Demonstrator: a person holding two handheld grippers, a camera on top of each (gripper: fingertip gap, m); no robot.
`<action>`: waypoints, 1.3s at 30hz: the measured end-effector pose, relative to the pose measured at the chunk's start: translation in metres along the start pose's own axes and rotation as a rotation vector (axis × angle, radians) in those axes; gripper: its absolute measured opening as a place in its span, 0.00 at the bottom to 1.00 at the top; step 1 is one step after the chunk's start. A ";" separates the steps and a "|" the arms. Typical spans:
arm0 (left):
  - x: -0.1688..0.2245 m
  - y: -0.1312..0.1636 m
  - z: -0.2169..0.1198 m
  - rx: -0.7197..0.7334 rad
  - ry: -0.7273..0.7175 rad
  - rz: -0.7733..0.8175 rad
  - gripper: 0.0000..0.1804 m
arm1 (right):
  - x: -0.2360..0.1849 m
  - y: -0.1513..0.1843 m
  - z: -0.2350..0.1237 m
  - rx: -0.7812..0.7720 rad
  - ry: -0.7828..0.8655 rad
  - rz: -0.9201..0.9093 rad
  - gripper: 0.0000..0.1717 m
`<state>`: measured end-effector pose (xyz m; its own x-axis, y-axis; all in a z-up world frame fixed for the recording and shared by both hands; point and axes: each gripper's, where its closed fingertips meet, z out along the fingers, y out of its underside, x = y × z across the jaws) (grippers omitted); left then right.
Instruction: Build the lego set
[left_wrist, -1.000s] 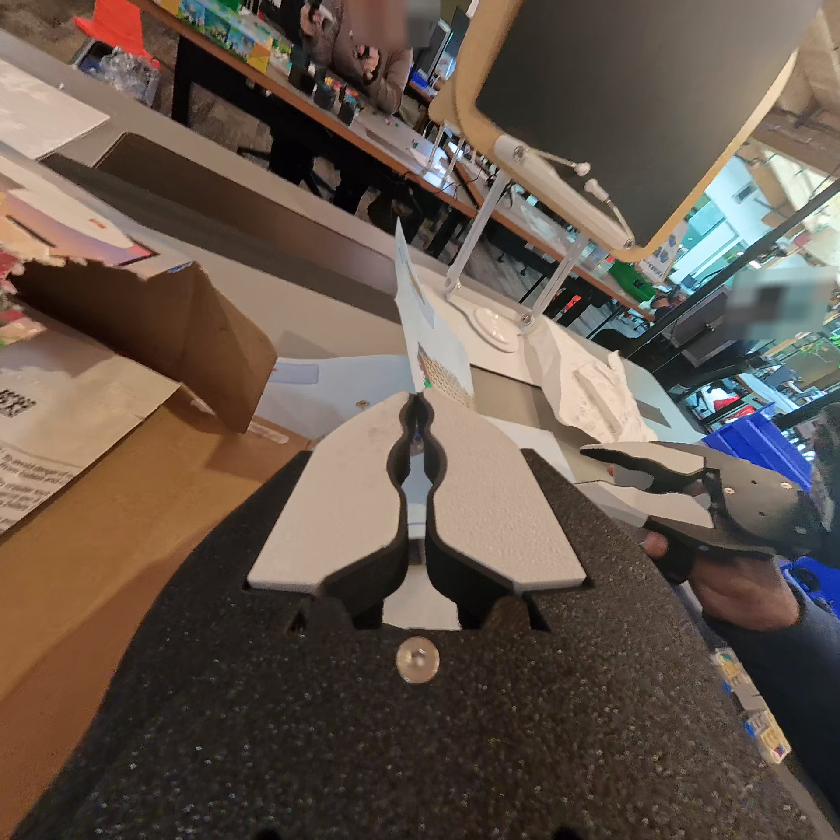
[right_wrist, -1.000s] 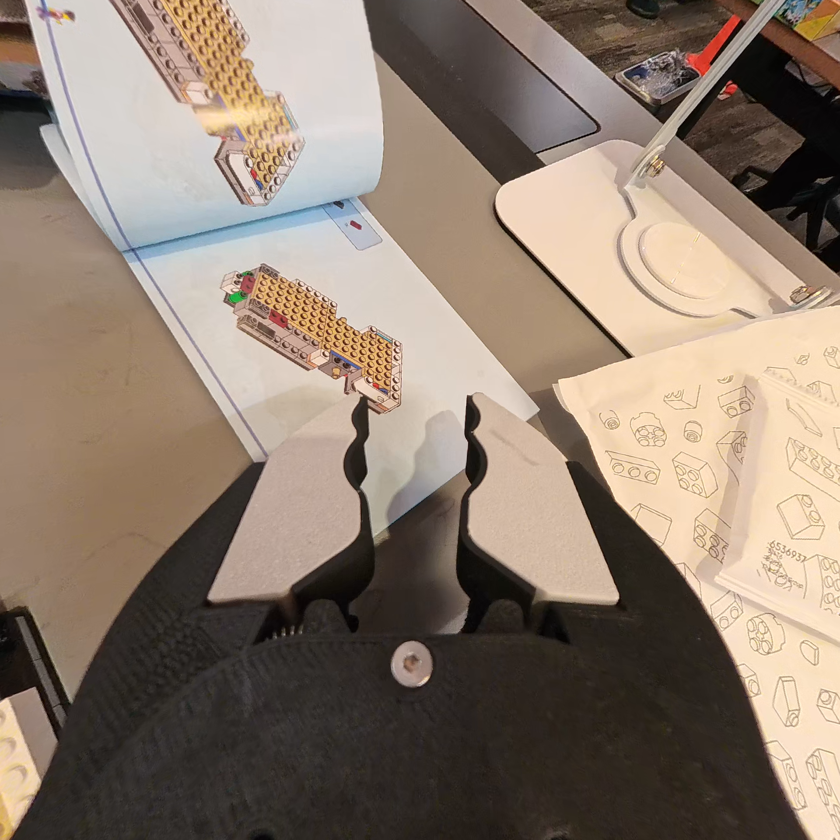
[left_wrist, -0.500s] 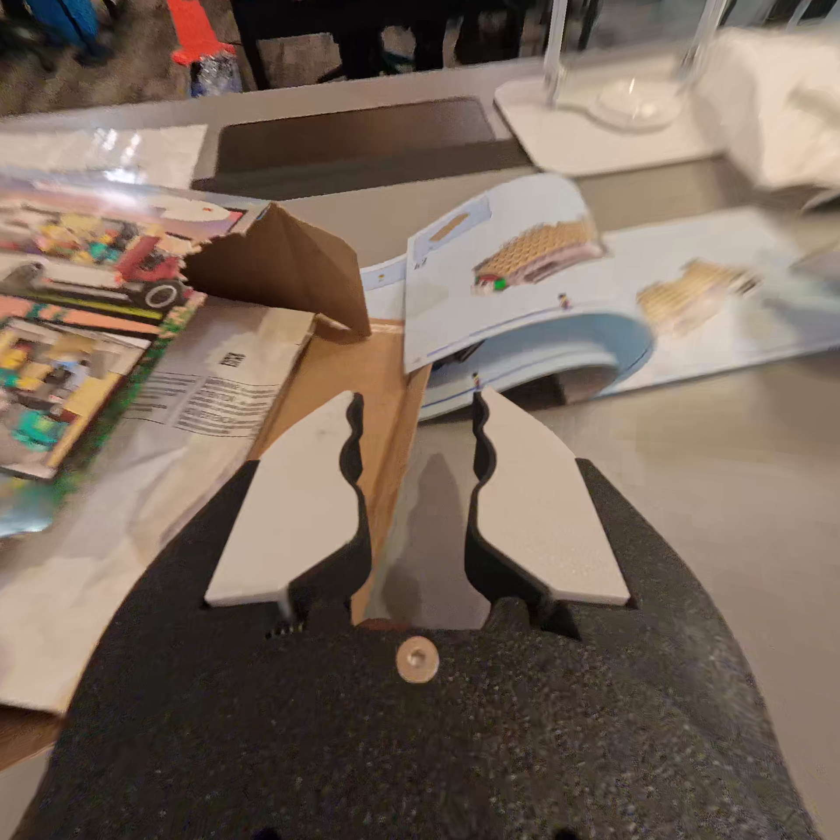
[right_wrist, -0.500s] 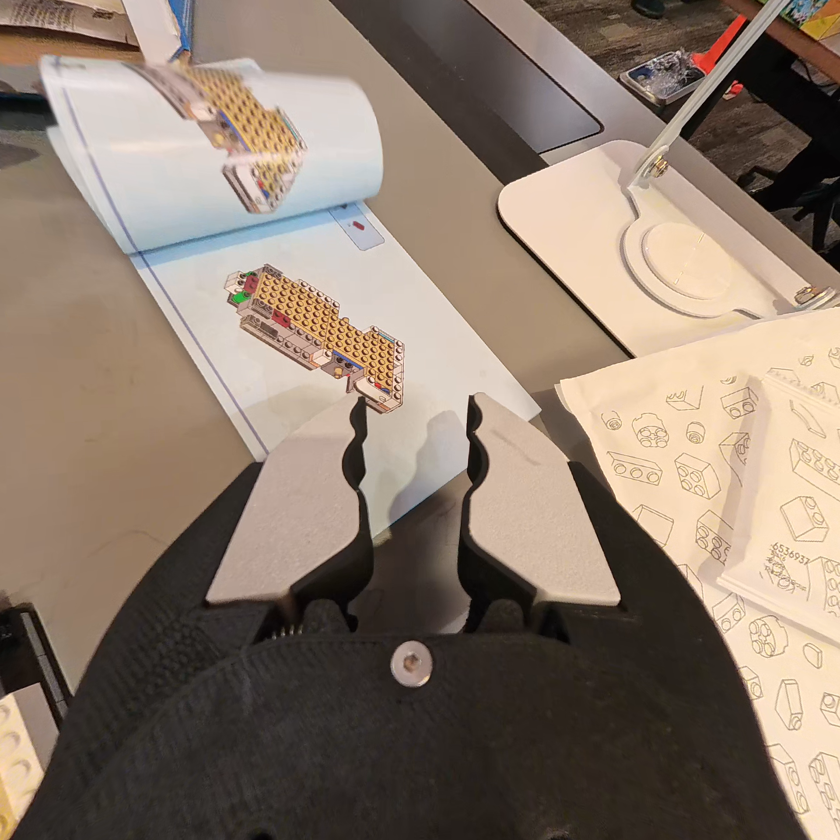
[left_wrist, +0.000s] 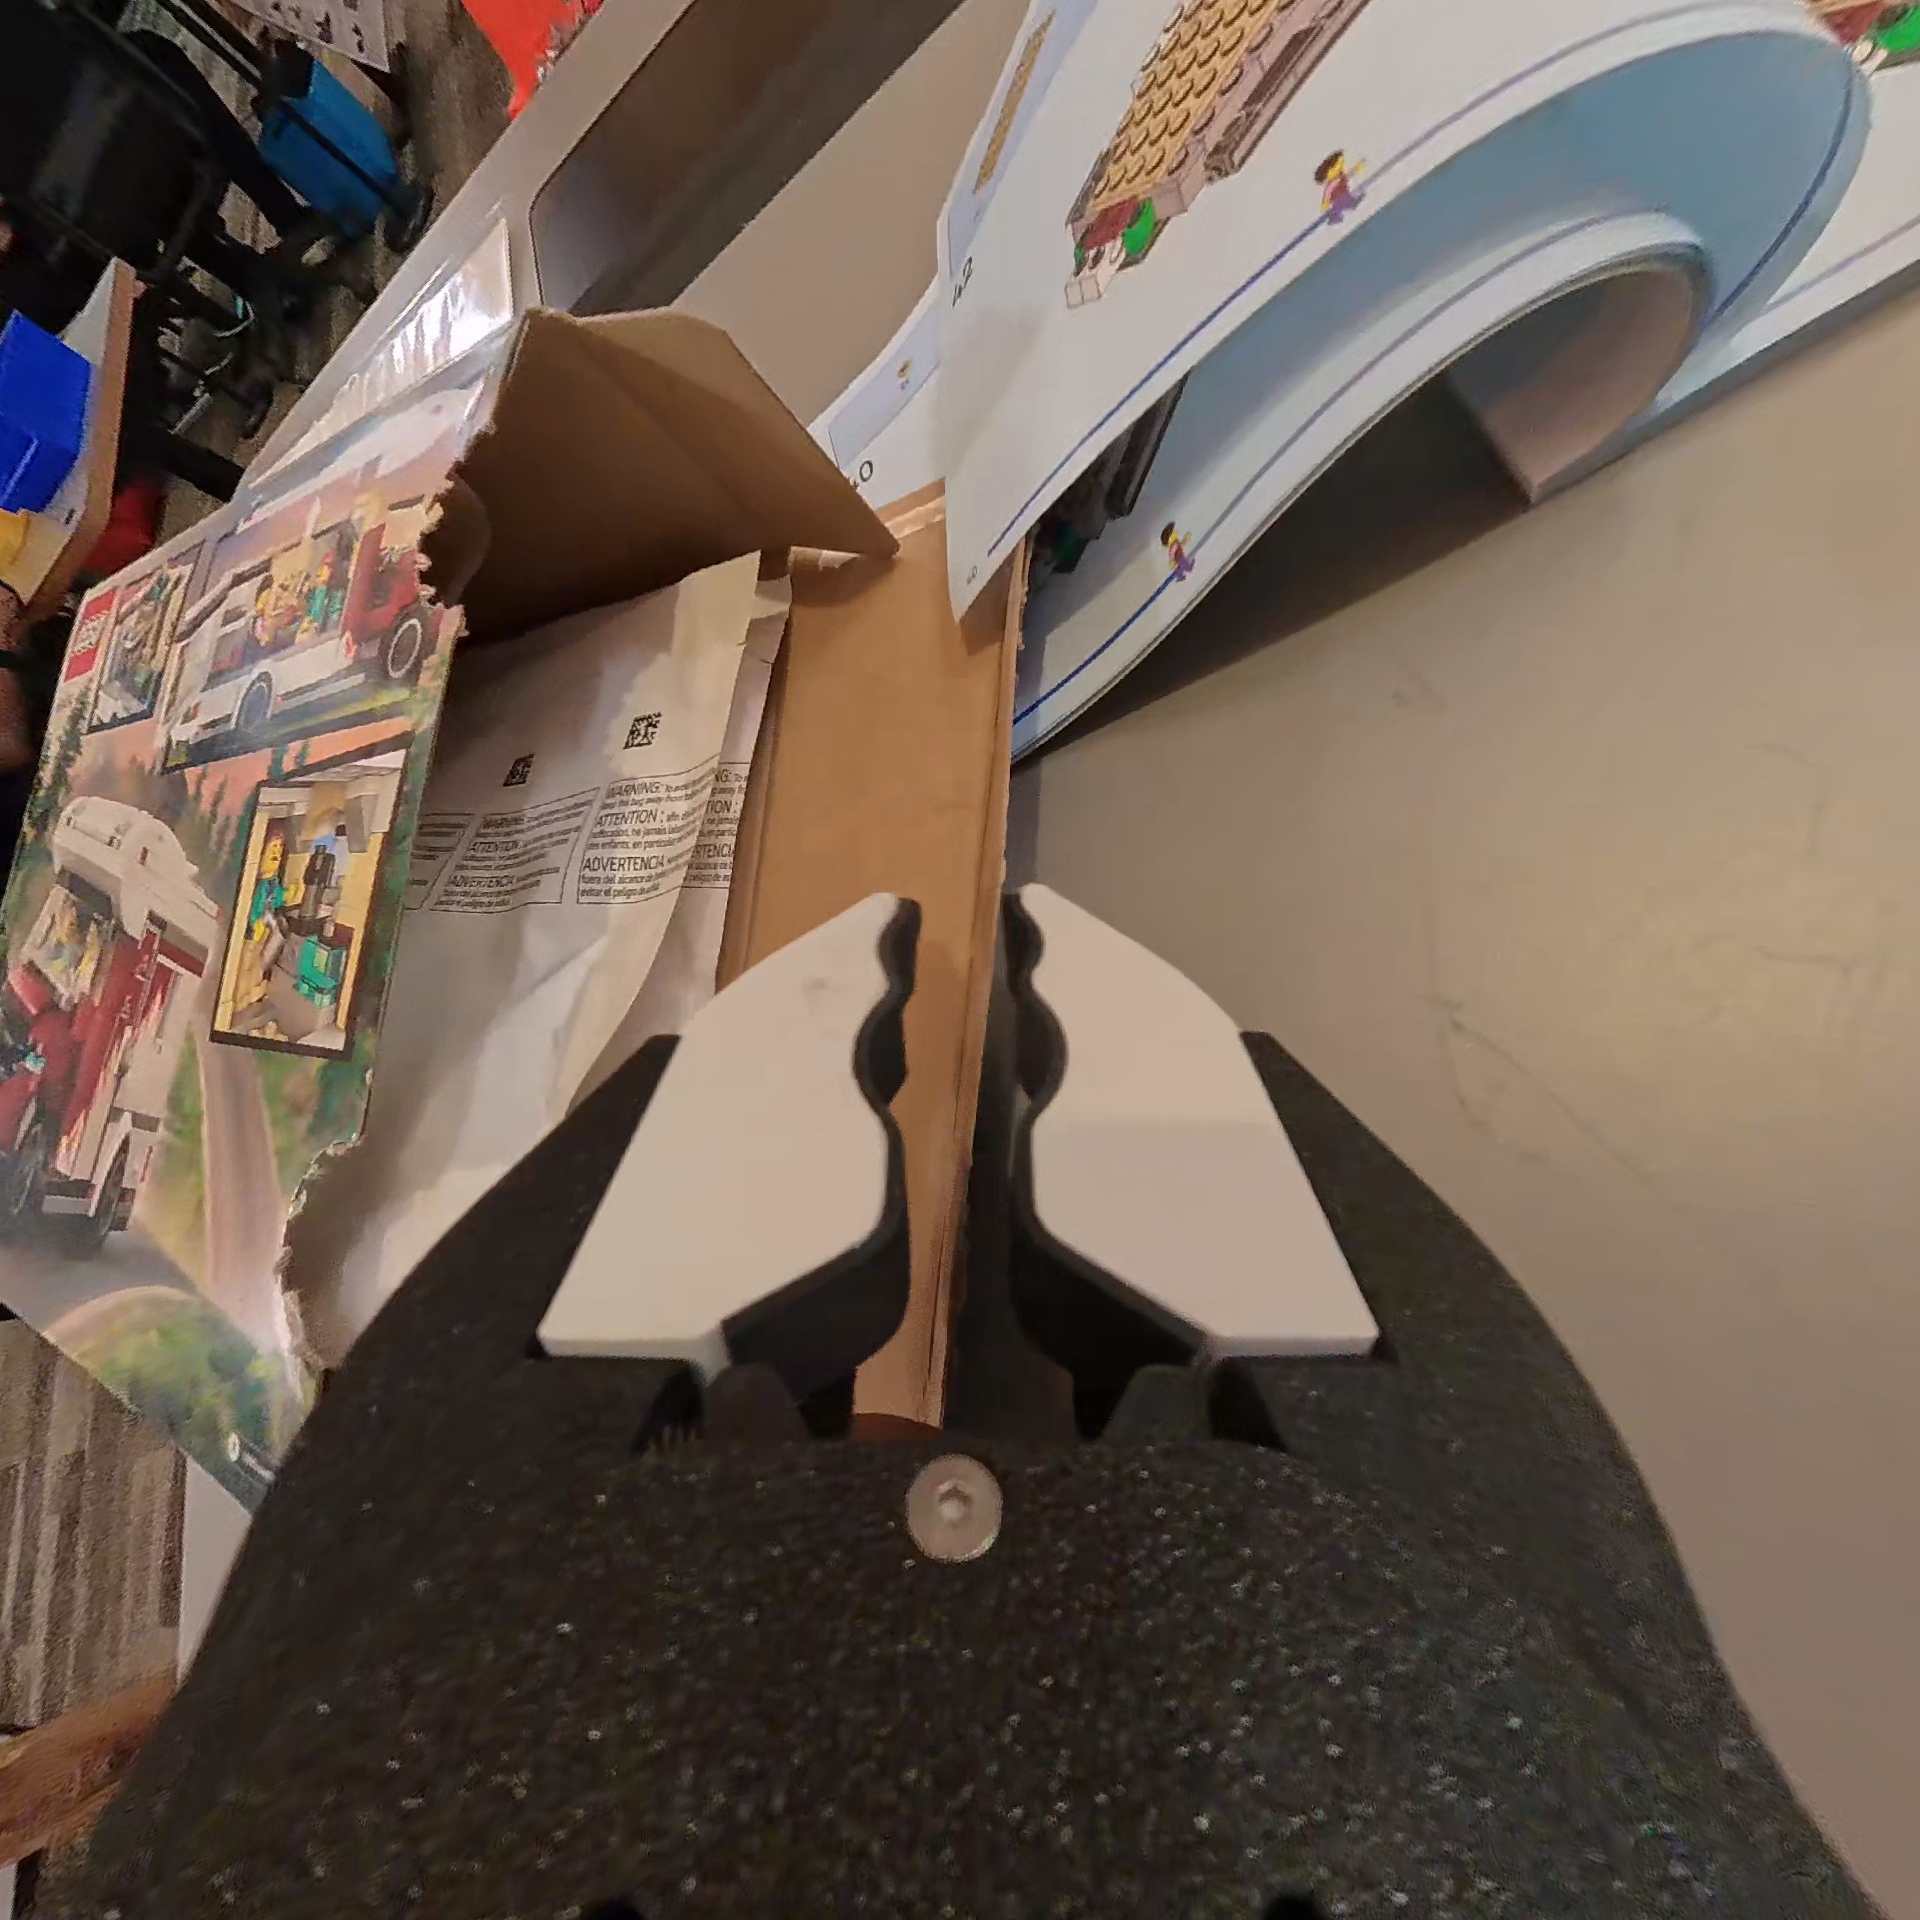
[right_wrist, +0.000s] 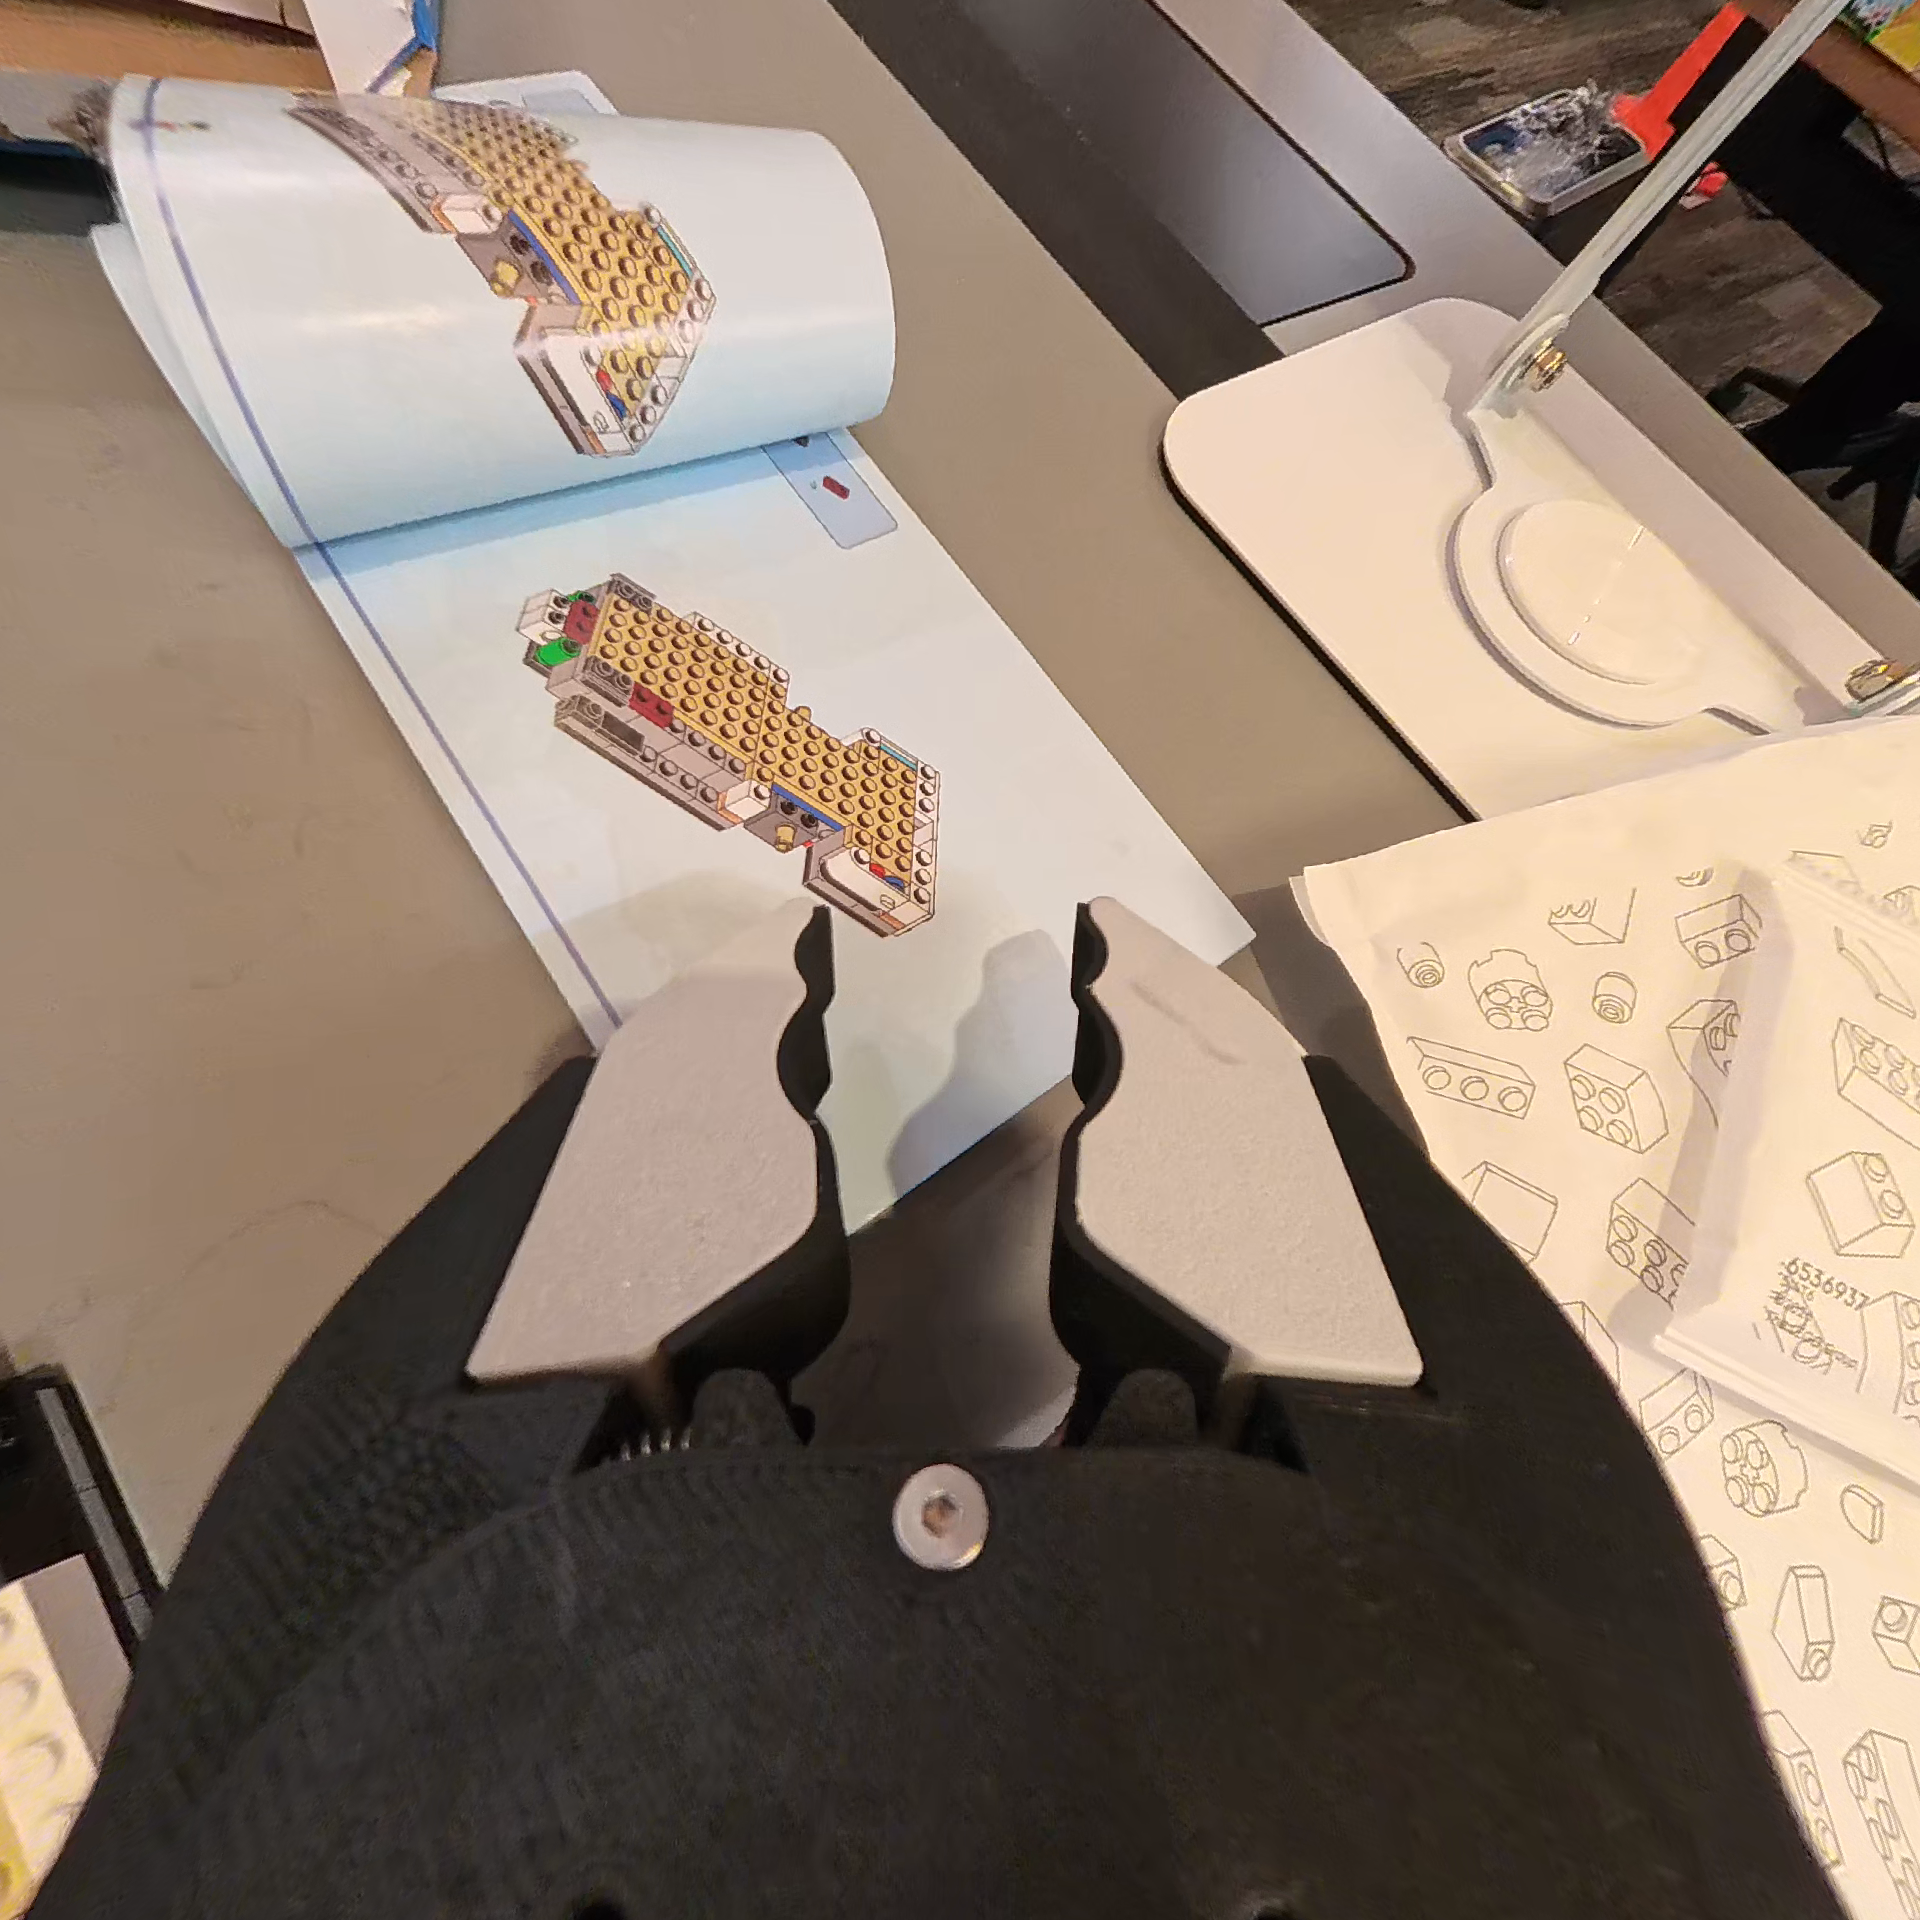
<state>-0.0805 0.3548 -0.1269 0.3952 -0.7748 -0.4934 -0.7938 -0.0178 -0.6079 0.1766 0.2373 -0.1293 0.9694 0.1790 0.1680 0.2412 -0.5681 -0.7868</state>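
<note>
My left gripper (left_wrist: 961, 914) hangs low over the right wall of an opened cardboard box (left_wrist: 883, 748). Its jaws stand narrowly apart. The wall's brown edge runs between the fingers, with a dark gap beside the right pad, so nothing is gripped. An open brick-building instruction booklet (left_wrist: 1351, 260) lies just beyond, one page curled over in an arch. My right gripper (right_wrist: 951, 920) is open and empty, just above the near corner of the booklet's flat page (right_wrist: 1039, 727). The curled page (right_wrist: 416, 343) lies farther back.
A paper bag (left_wrist: 582, 790) lies in the box, beside its torn printed lid (left_wrist: 208, 831). Right of the booklet are a white bag with brick outlines (right_wrist: 1610, 1039) and a white stand base (right_wrist: 1351, 499). A pale brick (right_wrist: 31, 1745) is at the bottom left. My hands' fingertips stand some 30 centimeters from each other. Measured from the fingertips, the pale brick (right_wrist: 31, 1745) is 15 centimeters or so from the right gripper and 30 centimeters from the left.
The left gripper was shut on a lifted booklet page. It opened, the page dropped into a curl, the gripper swung down to the box wall and its jaws narrowed. The right gripper barely moved.
</note>
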 end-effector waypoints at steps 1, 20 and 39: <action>-0.001 0.000 0.000 -0.001 -0.004 0.000 0.05 | 0.000 0.000 0.000 -0.001 0.000 -0.001 0.26; -0.060 -0.014 -0.036 0.152 -0.237 -0.178 0.04 | -0.001 0.000 -0.001 0.003 -0.012 0.001 0.26; -0.036 -0.015 -0.020 0.129 -0.139 -0.128 0.01 | -0.009 -0.005 0.024 -0.154 -0.019 -0.136 0.24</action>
<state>-0.0918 0.3705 -0.0873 0.5563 -0.6764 -0.4827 -0.6708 -0.0226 -0.7413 0.1653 0.2583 -0.1412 0.9268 0.2768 0.2540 0.3753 -0.6537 -0.6571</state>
